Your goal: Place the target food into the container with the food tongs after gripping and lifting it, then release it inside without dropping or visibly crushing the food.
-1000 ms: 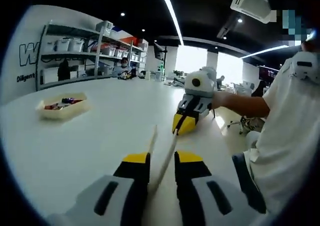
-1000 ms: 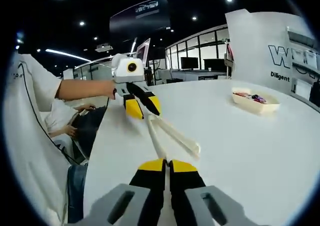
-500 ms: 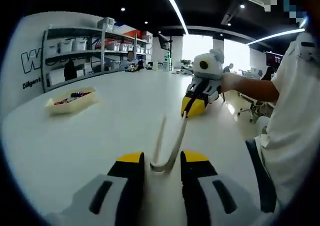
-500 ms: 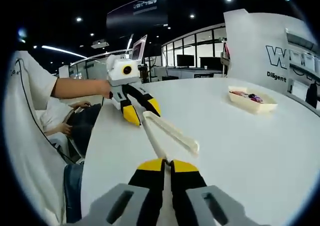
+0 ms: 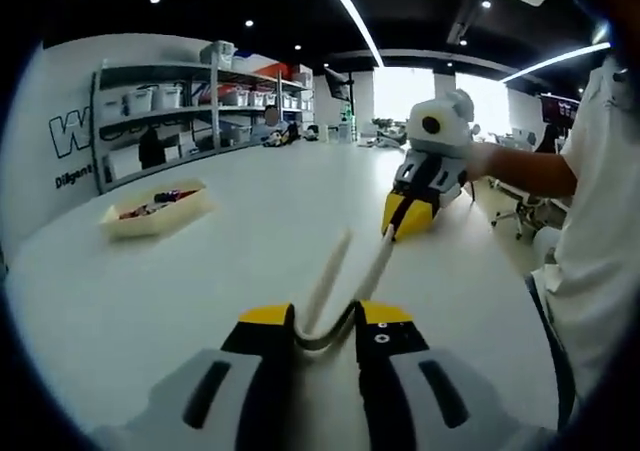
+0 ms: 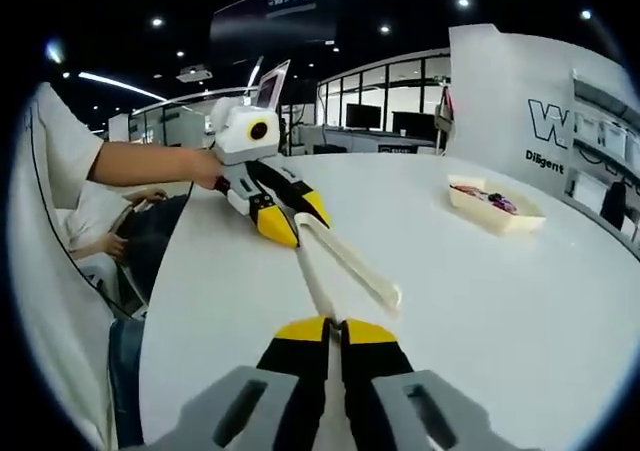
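Tongs (image 5: 330, 271): they are standing open, arms spread in a narrow V, and are gripping nothing.
Left gripper (image 5: 325, 316): I am clasping the bent hinge end of the tongs between its jaws.
Right gripper (image 6: 333, 329): I am pinching one arm of the tongs with its jaws closed tight on it; the other arm is sticking out free beside it.
Table (image 5: 230, 261): it is lying white under the tongs; I cannot tell whether they are touching it.
Tray (image 5: 150, 223): it is sitting well apart from the tongs, off on the free arm's side.
Food (image 5: 150, 204): small colourful pieces are lying in the tray, too small to tell apart.
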The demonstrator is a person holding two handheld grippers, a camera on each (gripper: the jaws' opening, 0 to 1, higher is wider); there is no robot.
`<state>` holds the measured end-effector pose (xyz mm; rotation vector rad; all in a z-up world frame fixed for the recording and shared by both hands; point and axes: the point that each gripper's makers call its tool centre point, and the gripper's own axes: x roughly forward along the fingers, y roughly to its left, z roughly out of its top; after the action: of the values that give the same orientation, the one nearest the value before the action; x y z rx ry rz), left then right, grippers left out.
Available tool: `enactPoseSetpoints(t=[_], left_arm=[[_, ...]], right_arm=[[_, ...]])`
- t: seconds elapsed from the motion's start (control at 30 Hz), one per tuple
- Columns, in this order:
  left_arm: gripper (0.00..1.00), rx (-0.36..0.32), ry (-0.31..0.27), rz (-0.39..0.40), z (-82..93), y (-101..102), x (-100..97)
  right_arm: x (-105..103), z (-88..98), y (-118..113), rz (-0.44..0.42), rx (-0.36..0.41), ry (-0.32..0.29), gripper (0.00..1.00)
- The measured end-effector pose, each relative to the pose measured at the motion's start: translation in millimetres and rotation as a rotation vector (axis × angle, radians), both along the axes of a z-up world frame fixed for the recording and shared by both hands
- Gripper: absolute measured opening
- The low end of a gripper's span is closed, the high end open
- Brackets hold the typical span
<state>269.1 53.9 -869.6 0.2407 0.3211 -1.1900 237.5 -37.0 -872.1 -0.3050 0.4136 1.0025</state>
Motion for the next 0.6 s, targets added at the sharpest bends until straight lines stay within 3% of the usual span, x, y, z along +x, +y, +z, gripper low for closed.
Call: enactPoseSetpoints(t=[0.17, 0.23, 0.3, 0.37, 0.4, 0.57, 0.6], left_arm=[[0.23, -0.013, 0.001, 0.008, 0.1, 0, -0.2], [0.25, -0.095, 0.109, 0.041, 4.0, -4, -2.2], [0.29, -0.113, 0.115, 0.042, 4.8, -5, -2.3], [0.32, -0.110, 0.017, 0.038, 11.9, -4, 2.1], [0.33, -0.114, 0.008, 0.047, 13.9, -3, 2.4], [0.44, -0.149, 0.020, 0.094, 24.2, -3, 2.0], [0.47, -0.177, 0.065, 0.133, 26.2, -2, 2.9]], right_arm=[[2, -0.7, -1, -0.007, -0.039, -0.021, 0.00], [4, 0.4, -5, -0.022, -0.054, -0.052, 0.02], [9, 2.3, -10, -0.050, -0.063, -0.080, 0.13], [10, 4.9, -14, -0.071, -0.056, -0.096, 0.26], [10, 6.4, -16, -0.083, -0.050, -0.094, 0.30], [14, 17.4, -22, -0.140, -0.009, -0.102, 0.43], [16, 21.3, -23, -0.157, 0.004, -0.109, 0.45]])
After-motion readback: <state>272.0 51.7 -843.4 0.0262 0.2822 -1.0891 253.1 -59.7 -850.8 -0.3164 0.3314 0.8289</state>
